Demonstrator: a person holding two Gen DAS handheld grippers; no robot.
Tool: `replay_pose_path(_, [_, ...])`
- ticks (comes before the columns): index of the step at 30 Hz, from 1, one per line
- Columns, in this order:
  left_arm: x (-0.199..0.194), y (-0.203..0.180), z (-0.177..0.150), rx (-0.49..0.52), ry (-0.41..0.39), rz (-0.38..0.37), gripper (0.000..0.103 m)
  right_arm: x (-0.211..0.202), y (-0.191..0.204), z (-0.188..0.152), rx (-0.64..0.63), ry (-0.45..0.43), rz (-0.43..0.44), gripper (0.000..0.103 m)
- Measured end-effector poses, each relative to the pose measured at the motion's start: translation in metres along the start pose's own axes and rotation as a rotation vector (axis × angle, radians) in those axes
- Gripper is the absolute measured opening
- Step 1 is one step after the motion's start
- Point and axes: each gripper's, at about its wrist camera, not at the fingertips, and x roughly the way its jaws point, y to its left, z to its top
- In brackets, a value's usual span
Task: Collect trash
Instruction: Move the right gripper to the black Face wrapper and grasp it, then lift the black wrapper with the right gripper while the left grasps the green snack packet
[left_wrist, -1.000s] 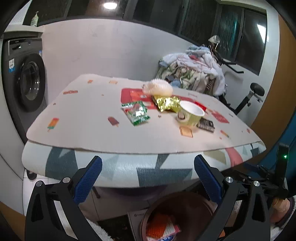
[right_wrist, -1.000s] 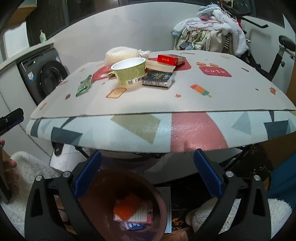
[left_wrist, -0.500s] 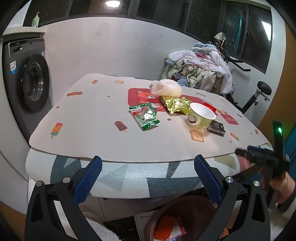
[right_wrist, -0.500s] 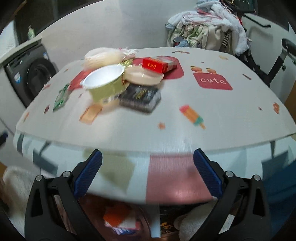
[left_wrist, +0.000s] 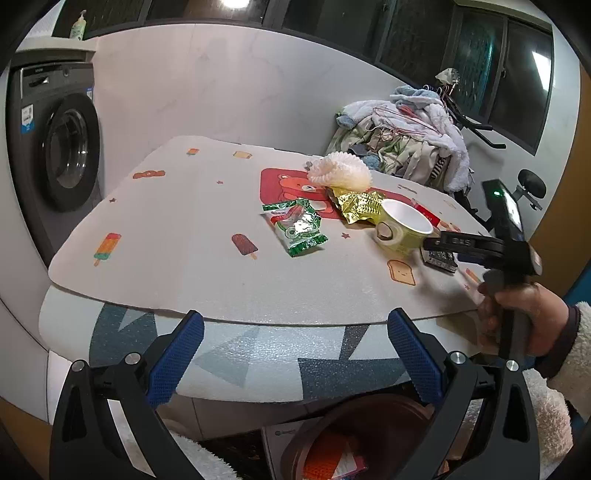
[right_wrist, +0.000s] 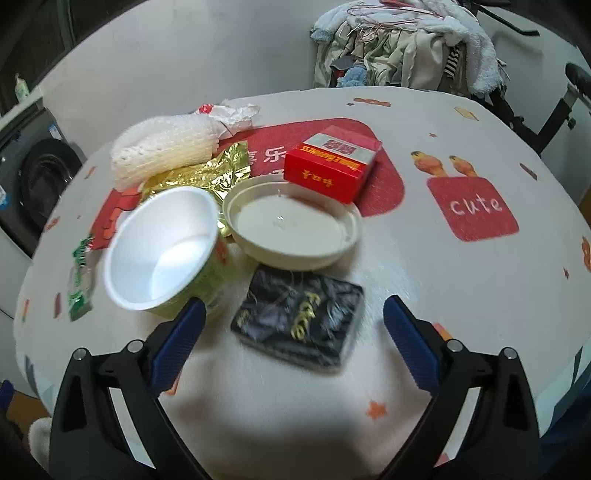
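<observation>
right gripper (right_wrist: 291, 332) – fingers wide, empty, straddling black packet (right_wrist: 299, 317) near table (right_wrist: 461, 288) front edge | left gripper (left_wrist: 295, 354) – wide, empty, over bin (left_wrist: 354, 435)

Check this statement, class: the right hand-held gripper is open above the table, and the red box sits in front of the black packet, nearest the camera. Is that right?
Not quite. The right wrist view shows the black packet nearest the camera, just ahead of the open right hand-held gripper; the red box lies farther back, behind the shallow white lid. The rest stands: the hand-held gripper is open above the table.
</observation>
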Motion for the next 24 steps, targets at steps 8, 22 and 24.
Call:
replay_pose_path(8, [0.006, -0.002, -0.001, 0.004, 0.018, -0.01, 0.097, 0.011, 0.006, -0.005, -0.058, -0.004, -0.071, 0.072])
replay_pose_path(22, [0.014, 0.003, 0.003, -0.043, 0.065, -0.006, 0.095, -0.061, -0.01, -0.051, -0.116, -0.171, 0.084, 0.064])
replay_pose_path(24, [0.019, 0.006, 0.011, -0.06, 0.081, -0.014, 0.088, -0.069, -0.017, -0.057, -0.106, -0.187, 0.084, 0.064])
